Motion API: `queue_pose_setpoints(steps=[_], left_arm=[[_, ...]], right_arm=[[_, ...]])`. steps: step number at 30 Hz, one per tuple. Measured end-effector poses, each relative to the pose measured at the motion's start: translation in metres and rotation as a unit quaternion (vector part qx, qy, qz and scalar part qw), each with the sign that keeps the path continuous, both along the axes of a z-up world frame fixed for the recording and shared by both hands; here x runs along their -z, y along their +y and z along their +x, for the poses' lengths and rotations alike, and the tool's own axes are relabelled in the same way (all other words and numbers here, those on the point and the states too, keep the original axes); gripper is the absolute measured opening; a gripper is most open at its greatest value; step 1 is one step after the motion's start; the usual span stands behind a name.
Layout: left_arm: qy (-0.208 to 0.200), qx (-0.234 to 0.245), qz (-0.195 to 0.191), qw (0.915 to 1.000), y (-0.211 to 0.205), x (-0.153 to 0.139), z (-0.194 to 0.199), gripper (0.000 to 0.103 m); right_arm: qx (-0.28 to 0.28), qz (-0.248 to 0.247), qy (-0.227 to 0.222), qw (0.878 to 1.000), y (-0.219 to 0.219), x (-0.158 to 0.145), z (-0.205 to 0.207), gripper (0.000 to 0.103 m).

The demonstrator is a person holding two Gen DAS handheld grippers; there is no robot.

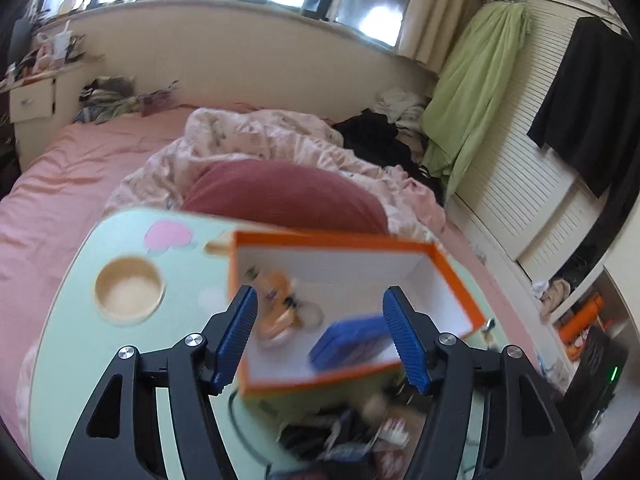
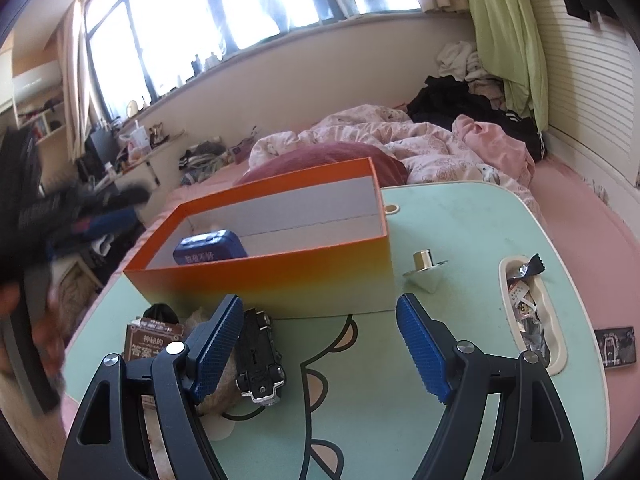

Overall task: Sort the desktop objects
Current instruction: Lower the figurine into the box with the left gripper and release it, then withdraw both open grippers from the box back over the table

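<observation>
Right wrist view: black toy car [image 2: 260, 356] lies between the released right hand-held gripper [image 2: 320, 344] fingers, nearer the left one

The left wrist view looks steeply down, close above the open orange box [image 1: 352, 308] — its picture is blurred. The right wrist view sits low over the green tabletop [image 2: 460, 232], facing that box's side. Both share the box, the blue case [image 1: 348, 342] inside it and the bed [image 2: 400, 136] beyond.
</observation>
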State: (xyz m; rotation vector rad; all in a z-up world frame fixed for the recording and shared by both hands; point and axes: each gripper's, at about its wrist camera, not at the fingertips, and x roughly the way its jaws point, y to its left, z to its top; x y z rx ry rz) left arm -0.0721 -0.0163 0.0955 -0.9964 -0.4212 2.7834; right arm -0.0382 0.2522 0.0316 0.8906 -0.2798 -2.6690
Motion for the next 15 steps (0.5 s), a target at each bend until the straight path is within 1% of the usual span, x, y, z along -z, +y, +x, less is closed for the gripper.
queue_pose_setpoints(steps=[1, 3, 4, 5, 7, 9, 10, 12, 14, 15], left_arm=[[-0.004, -0.001, 0.000, 1.0000, -0.003, 0.006, 0.008, 0.066], [0.000, -0.019, 0.002, 0.9998, -0.011, 0.018, 0.024, 0.066], [0.005, -0.032, 0.008, 0.9994, -0.017, 0.024, 0.030, 0.066], [0.006, -0.037, 0.022, 0.9991, -0.022, 0.029, 0.033, 0.066], [-0.008, -0.014, 0.064, 0.9978, -0.030, 0.038, 0.025, 0.066], [-0.028, 0.013, 0.131, 0.9909, -0.038, 0.048, 0.013, 0.066], [-0.029, 0.013, 0.147, 0.9886, -0.040, 0.050, 0.010, 0.066], [-0.031, 0.008, 0.150, 0.9881, -0.041, 0.052, 0.006, 0.066], [-0.033, 0.011, 0.143, 0.9890, -0.040, 0.052, 0.001, 0.066], [-0.034, 0.008, 0.137, 0.9899, -0.039, 0.051, -0.002, 0.066]], right_arm=[[0.001, -0.012, 0.001, 1.000, 0.005, -0.004, -0.001, 0.079], [0.015, -0.035, 0.002, 0.999, 0.016, -0.016, -0.010, 0.079], [0.024, -0.047, 0.000, 0.999, 0.022, -0.022, -0.016, 0.079], [0.031, -0.061, -0.005, 0.998, 0.028, -0.029, -0.025, 0.079], [0.032, -0.088, -0.026, 0.995, 0.039, -0.038, -0.048, 0.079], [0.020, -0.078, -0.051, 0.995, 0.038, -0.039, -0.067, 0.079], [0.017, -0.063, -0.061, 0.996, 0.034, -0.037, -0.074, 0.079], [0.004, -0.045, -0.081, 0.996, 0.024, -0.028, -0.079, 0.079], [-0.034, -0.054, -0.100, 0.993, 0.013, -0.018, -0.079, 0.079], [-0.040, -0.049, -0.103, 0.993, 0.005, -0.014, -0.078, 0.081]])
